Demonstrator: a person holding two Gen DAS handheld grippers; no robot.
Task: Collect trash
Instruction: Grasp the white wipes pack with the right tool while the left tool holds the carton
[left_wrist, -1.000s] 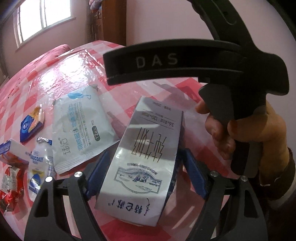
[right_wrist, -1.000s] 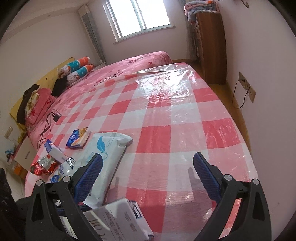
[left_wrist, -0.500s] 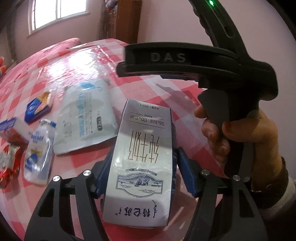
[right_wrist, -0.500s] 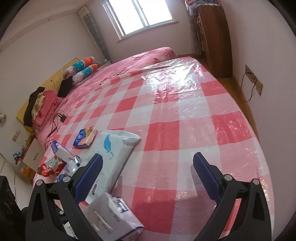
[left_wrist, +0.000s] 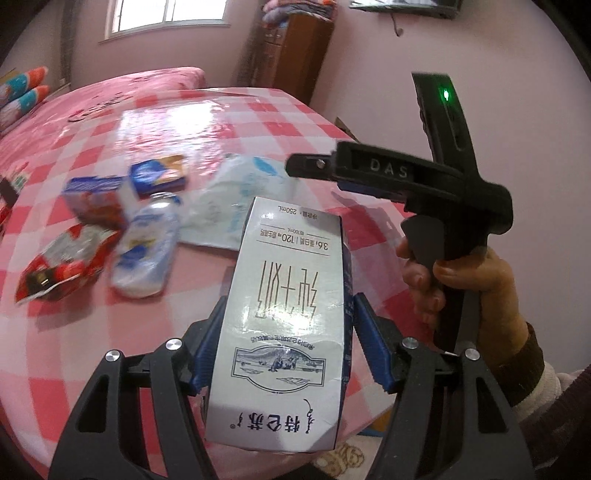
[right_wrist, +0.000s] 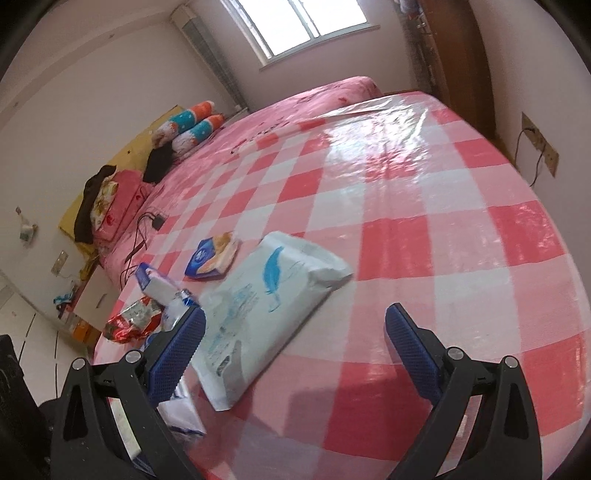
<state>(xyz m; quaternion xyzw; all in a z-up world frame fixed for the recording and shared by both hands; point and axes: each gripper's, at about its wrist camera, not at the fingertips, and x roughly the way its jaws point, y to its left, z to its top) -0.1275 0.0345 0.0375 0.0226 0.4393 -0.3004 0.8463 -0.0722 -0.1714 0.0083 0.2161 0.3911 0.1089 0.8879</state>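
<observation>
My left gripper (left_wrist: 284, 343) is shut on a white milk carton (left_wrist: 284, 314) and holds it above the near edge of the pink checked bed cover (left_wrist: 110, 147). On the cover lie a wet-wipe pack (left_wrist: 236, 199), a small white bottle (left_wrist: 147, 247), a red snack wrapper (left_wrist: 62, 266), a blue-and-white box (left_wrist: 96, 199) and a blue tissue packet (left_wrist: 159, 175). My right gripper (right_wrist: 295, 343) is open and empty, low over the cover next to the wet-wipe pack (right_wrist: 273, 306). The carton's corner (right_wrist: 184, 413) shows at its lower left.
The right gripper's handle and the hand on it (left_wrist: 443, 221) are close to the carton's right. A wooden cabinet (left_wrist: 288, 51) stands by the far wall. Pillows (right_wrist: 192, 125) and a charger cable (right_wrist: 147, 229) lie at the bed's left side. A wall socket (right_wrist: 539, 147) is at right.
My left gripper has lifted and pulled back with the milk carton, tilting up so more of the room shows. My right gripper has moved lower and closer to the wet-wipe pack.
</observation>
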